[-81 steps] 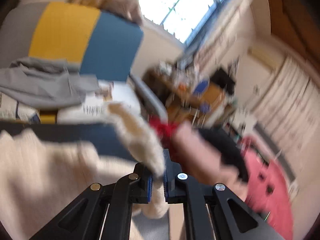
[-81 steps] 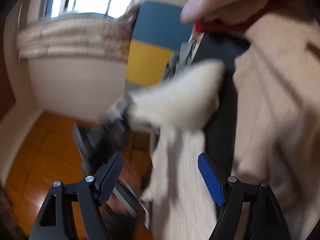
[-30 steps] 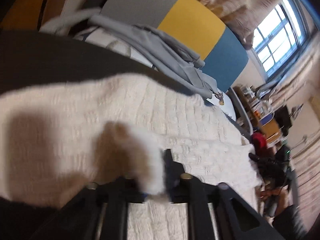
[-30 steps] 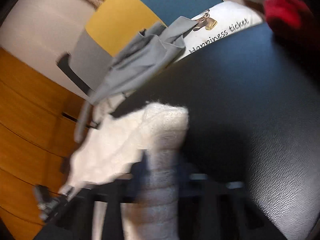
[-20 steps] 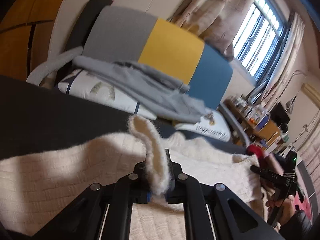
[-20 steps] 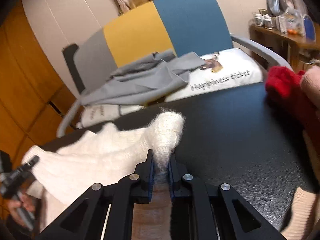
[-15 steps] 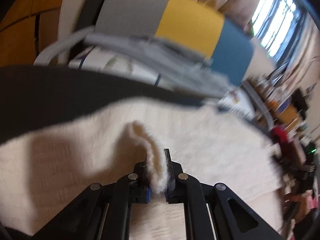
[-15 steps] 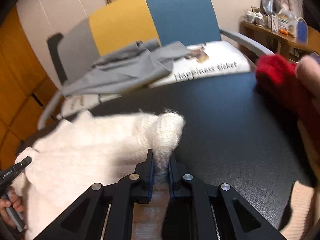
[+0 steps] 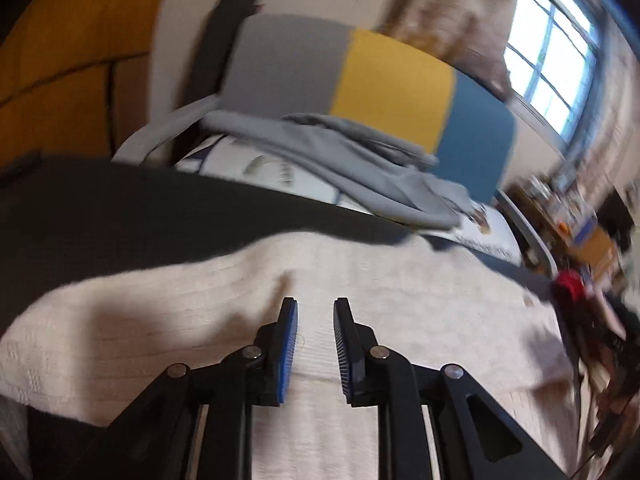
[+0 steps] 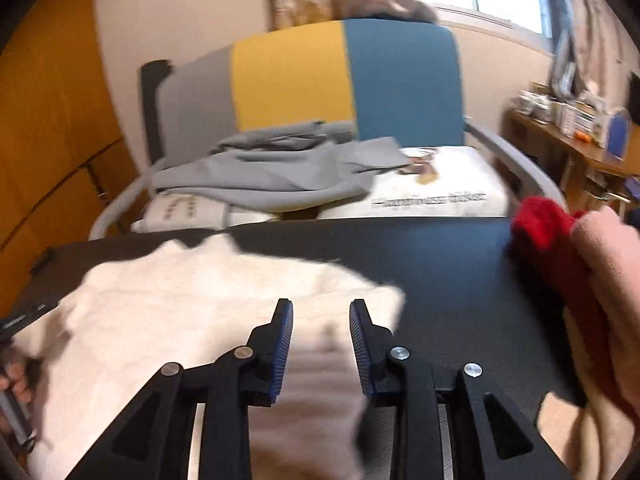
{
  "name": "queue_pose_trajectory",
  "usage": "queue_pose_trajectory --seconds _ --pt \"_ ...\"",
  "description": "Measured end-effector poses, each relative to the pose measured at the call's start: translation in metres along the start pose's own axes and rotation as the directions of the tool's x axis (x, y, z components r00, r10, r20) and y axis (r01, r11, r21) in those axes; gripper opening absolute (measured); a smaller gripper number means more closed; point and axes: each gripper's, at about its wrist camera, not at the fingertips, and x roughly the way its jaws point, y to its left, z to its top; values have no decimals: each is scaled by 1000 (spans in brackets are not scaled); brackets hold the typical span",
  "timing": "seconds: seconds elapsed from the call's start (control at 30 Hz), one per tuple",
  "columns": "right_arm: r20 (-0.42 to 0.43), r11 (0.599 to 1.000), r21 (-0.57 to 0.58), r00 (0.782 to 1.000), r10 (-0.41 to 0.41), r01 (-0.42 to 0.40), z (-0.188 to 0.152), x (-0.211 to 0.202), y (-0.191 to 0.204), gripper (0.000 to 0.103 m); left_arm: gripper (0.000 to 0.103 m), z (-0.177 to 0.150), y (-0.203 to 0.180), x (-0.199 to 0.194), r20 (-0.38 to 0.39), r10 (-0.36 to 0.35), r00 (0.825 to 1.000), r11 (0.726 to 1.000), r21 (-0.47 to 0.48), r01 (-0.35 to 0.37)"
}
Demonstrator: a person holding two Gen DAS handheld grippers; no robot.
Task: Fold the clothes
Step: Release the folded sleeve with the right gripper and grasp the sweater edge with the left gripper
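Both tongs stand parted, holding nothing: left gripper [image 9: 316, 308], right gripper [image 10: 320, 310] above cream sweater [image 10: 180, 300]. Risk: re-gripping one layer drags the fold apart.

Behind the black desk [image 10: 440, 248] stands an armchair [image 10: 344, 80] whose backrest has three bands, grey, yellow and blue, and grey curved armrests; a white printed cushion [image 10: 440, 188] lies on its seat. The wall [image 10: 180, 12] behind is pale, with orange-brown wooden panels [image 10: 48, 100] on the left side. On the right, a bright window [image 9: 556, 52] with patterned curtains [image 9: 452, 16] gives daylight, and a wooden side table [image 10: 568, 140] there carries many small things.
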Motion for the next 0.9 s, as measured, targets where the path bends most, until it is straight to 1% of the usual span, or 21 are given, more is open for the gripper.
queue_pose_trajectory --seconds 0.07,0.1,0.17,0.2,0.27,0.3,0.37,0.47,0.53,0.6,0.67,0.77,0.8,0.83,0.9 --pt "-35 999 -3 998 51 -51 -9 -1 12 30 18 -3 -8 -2 2 0 1000 1000 20 0" --pt "-63 999 -17 997 47 -49 -16 2 20 30 18 -4 -11 -3 3 0 1000 1000 31 0" --pt "-137 998 -48 990 -39 33 -34 16 27 30 18 -12 -12 7 -22 17 1000 1000 9 -17" --pt "-167 995 -64 983 -80 70 -44 22 31 30 18 -17 -10 7 -13 8 1000 1000 -9 -8" --pt "-116 996 -44 989 -88 83 -63 21 24 31 19 -20 -4 5 -7 -27 1000 999 -46 27" --pt "-113 997 -28 991 -77 74 -65 19 21 31 20 -21 0 5 -6 -41 999 997 -66 41" --pt "-115 996 -20 990 -85 83 -65 20 20 33 20 -20 1 5 -6 -39 999 997 -69 38" --pt "-111 991 -62 986 -121 114 -64 21 27 34 20 -23 -5 2 -10 -16 1000 998 -59 16" --pt "-110 992 -61 987 -119 112 -63 21 26 34 20 -27 -6 -3 -10 -11 1000 997 -71 10" --pt "-109 992 -59 987 -117 111 -62 22 25 34 20 -31 -3 -7 -8 -25 1000 995 -100 24" --pt "-108 992 -62 987 -117 111 -63 22 24 35 20 -33 4 -10 -4 -57 998 989 -135 55" --pt "-104 989 -81 986 -134 126 -63 23 25 36 19 -31 17 -16 -20 -111 994 974 -202 104" --pt "-103 988 -85 985 -139 131 -63 23 26 36 18 -30 24 -25 -14 -134 991 962 -243 127" --pt "-103 987 -90 984 -145 136 -63 23 27 36 18 -32 34 -37 10 -162 987 942 -295 158" --pt "-100 984 -101 982 -158 148 -63 24 29 37 19 -43 57 -64 73 -198 978 895 -394 210"
